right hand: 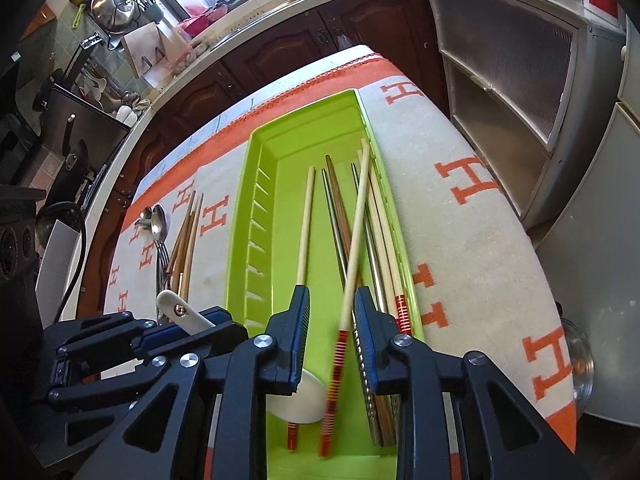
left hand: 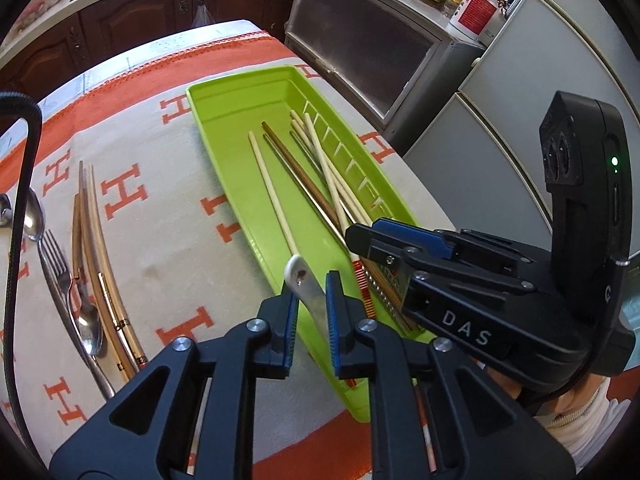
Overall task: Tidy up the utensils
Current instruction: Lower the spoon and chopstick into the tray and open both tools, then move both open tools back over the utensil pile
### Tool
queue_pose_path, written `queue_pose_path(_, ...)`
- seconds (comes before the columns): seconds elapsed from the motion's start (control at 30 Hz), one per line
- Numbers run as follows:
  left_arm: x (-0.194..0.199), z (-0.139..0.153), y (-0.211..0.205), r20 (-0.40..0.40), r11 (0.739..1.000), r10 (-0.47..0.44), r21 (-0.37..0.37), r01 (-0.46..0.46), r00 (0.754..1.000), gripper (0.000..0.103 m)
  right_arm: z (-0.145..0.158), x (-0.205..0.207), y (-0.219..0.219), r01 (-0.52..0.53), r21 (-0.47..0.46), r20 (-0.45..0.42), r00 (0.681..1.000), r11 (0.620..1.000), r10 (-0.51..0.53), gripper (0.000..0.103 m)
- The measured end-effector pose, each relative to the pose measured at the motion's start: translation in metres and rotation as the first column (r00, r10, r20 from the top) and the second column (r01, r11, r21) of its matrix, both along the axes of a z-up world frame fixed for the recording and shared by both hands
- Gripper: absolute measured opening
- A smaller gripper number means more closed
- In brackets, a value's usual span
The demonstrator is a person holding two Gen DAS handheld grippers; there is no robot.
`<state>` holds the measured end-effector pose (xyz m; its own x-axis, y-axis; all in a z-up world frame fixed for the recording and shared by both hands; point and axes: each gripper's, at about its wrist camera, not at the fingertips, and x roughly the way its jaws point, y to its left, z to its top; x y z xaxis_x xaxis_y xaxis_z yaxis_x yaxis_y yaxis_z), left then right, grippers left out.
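left gripper (left hand: 312, 300): we see it parted around a white ceramic spoon (left hand: 306, 286), pads apart.
right gripper (right hand: 330, 312): we see it parted, a red-banded bamboo chopstick (right hand: 352, 272) loose between.
green plastic tray (right hand: 240, 240): we count several chopsticks inside.

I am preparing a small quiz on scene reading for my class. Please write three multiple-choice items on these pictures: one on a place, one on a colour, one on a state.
1. Where does the fork lie?
A. on the cloth, beside the tray
B. in a cup
C. on the counter

2. What colour is the tray?
A. blue
B. green
C. white

3. How is the right gripper?
A. shut on a spoon
B. shut, with nothing in it
C. open, with a chopstick between its fingers

Answers:
1 A: the fork rests on the lettered cloth, outside the tray.
2 B: its walls are bright green.
3 C: a wide gap shows beside the chopstick.
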<state>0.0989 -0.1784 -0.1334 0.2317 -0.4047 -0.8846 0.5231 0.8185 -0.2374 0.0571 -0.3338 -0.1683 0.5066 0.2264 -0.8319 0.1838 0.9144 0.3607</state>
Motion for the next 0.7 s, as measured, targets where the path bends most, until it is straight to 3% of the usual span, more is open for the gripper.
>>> queue_pose_path(0.17, -0.010, 0.007, 0.009, 0.018, 1.000, 0.018, -0.004, -0.018, 1.000, 0.034, 0.005, -0.009, 0.003, 0.010, 0.009, 0.007, 1.000, 1.000, -0.010, 0.024)
queue_pose_path(0.7, -0.037, 0.039, 0.060, 0.115, 0.989, 0.143, 0.011, -0.145, 0.983, 0.036, 0.026, -0.036, 0.022, -0.015, 0.005, 0.037, 0.999, 1.000, 0.015, 0.024)
